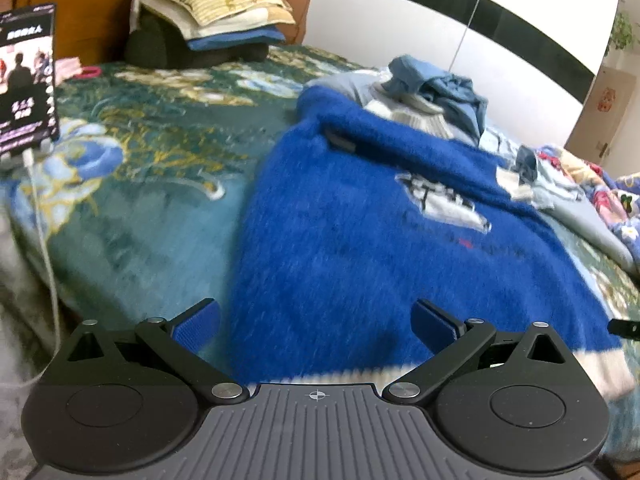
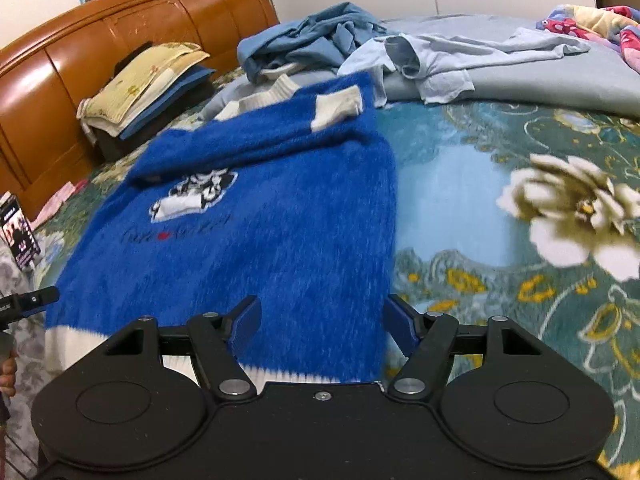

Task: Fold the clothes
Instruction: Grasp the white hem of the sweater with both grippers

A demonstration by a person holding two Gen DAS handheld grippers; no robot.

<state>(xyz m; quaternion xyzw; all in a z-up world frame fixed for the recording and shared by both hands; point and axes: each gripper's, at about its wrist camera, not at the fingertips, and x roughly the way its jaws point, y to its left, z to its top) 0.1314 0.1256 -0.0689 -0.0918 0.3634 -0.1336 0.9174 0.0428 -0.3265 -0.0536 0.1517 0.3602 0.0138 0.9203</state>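
Observation:
A fuzzy blue sweater [image 1: 380, 248] with white cuffs and hem lies flat on the bed, sleeves folded in over its chest; it also fills the right wrist view [image 2: 248, 232]. My left gripper [image 1: 316, 320] hovers open over the sweater's hem at its left side, nothing between the blue pads. My right gripper [image 2: 322, 324] stands open over the hem near the sweater's right edge, also empty. The tip of the left gripper shows at the left edge of the right wrist view.
A stack of folded clothes [image 1: 212, 12] rests against the orange headboard [image 2: 120, 40]. Crumpled blue and pale garments [image 2: 360, 44] lie beyond the sweater. A phone [image 1: 28, 76] with a white cable stands at the left. A floral blanket [image 2: 520, 220] covers the bed.

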